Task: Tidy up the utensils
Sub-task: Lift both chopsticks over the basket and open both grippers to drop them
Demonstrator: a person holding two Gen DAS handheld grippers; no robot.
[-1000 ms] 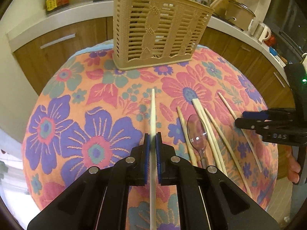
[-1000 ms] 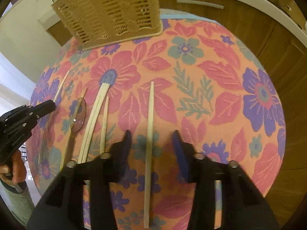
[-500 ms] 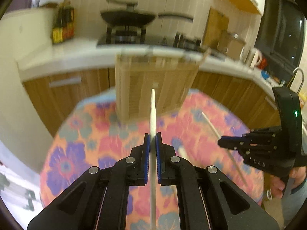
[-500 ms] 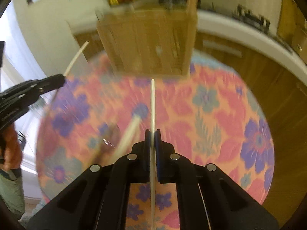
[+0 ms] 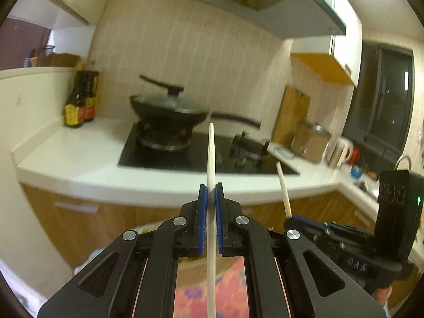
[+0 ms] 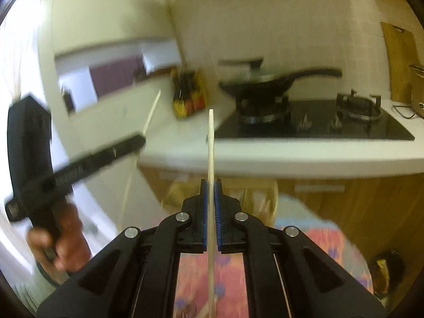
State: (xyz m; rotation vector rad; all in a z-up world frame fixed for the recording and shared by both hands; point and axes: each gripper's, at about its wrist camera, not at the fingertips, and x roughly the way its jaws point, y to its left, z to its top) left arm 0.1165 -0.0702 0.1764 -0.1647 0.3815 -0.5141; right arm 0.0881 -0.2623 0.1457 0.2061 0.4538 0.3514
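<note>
Grippers both raised level w/ white kitchen counter. Left black two-finger gripper clamped on pale wooden chopstick, tip toward black lidded wok; right black gripper pinched 2nd pale chopstick, likewise aimed counterward.

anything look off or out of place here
Nothing stands out. The left gripper and right gripper each clamp one chopstick straight between the pads, neither skewed. The wok sits level on the stove.
</note>
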